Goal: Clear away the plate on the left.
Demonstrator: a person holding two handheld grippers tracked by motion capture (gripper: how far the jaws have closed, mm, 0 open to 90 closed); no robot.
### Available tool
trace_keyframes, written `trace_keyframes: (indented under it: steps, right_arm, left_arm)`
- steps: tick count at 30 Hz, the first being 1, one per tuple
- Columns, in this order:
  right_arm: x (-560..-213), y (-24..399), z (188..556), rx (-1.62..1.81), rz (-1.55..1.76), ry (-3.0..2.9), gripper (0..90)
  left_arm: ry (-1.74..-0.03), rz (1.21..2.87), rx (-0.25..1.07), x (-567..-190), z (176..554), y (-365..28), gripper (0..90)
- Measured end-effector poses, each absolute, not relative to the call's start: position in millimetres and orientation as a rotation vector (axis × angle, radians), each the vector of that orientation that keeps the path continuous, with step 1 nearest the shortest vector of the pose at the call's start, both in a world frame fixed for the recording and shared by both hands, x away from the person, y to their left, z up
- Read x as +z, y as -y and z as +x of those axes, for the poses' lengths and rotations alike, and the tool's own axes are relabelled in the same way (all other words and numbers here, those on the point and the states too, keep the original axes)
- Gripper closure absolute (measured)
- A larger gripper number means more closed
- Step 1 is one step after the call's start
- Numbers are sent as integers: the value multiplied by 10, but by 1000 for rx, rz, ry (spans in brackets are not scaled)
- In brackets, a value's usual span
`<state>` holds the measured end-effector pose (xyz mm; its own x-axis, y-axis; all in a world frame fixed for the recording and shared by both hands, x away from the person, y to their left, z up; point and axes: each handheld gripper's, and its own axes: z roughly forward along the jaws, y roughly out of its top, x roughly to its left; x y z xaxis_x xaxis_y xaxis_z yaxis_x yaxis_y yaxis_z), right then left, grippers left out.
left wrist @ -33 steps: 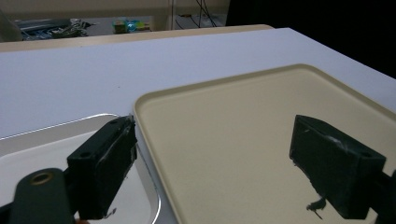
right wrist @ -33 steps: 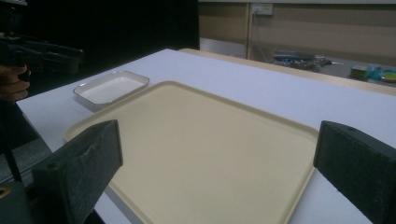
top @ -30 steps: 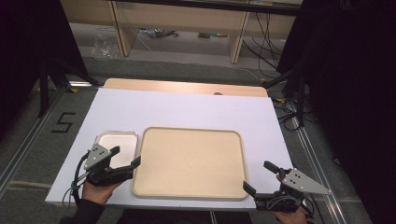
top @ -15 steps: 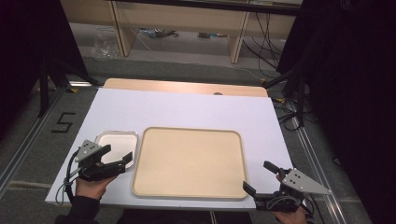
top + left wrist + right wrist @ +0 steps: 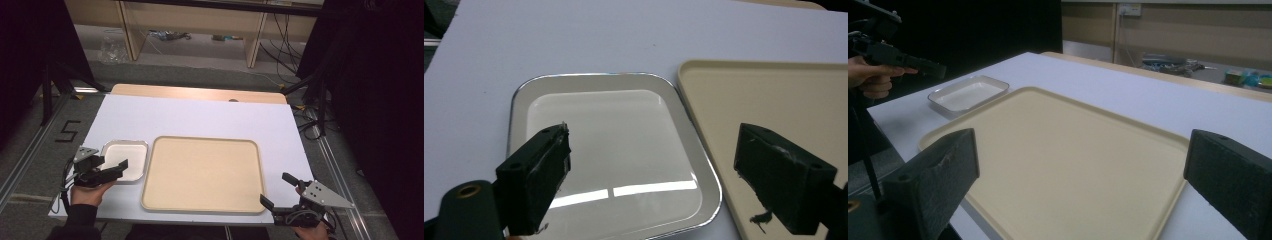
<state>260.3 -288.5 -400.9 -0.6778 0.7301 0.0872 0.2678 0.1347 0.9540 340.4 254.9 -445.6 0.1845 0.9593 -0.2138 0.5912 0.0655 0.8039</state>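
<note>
Nearest the person, at the front edge of the white surface (image 5: 200, 112), two hands each hold a tool. The left hand-held gripper (image 5: 117, 167) hangs just over the near left part of a small metal dish (image 5: 131, 151), its two black jaws spread wide apart and holding nothing. From the left gripper view, one jaw sits above the dish's near left part and the other above the edge of the neighbouring tray, so the dish's right rim lies between them; this looks like lining up to take the dish by that rim. The dish (image 5: 614, 145) is empty, shiny, with rounded corners, and lies flat on the surface.

The right hand-held gripper (image 5: 281, 190) waits at the near right corner of a large beige tray (image 5: 200, 172), jaws also wide apart and empty, pointing across the tray, probably kept back to leave the left hand room.

The tray, empty too, lies in the middle, just to the right of the dish, their rims close together.

Farther off, a wooden strip (image 5: 200, 93) shows past the white sheet's far edge, then the floor with cables (image 5: 280, 45) and the lower part of a pale wooden shelf unit (image 5: 190, 20).
</note>
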Motion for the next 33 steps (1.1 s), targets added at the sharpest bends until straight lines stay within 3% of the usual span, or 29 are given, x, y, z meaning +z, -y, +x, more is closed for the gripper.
trace_keyframes:
  steps: [13,17,22,33]
  right_arm:
    - [-4007,2886,2605,1542,968,-2022,19]
    - [-4008,2886,2605,1543,968,-2022,19]
    - [-4007,2889,2606,1549,967,-2022,19]
    - [-4008,2892,2606,1547,969,-2023,20]
  left_arm:
    - [-1609,1636,546,-4546,3609,-2835,153]
    - [-1648,1676,557,-4609,3714,-2898,226]
    - [-1716,1696,530,-4683,3834,-3007,382]
    - [-1790,1746,447,-4831,3993,-3099,508]
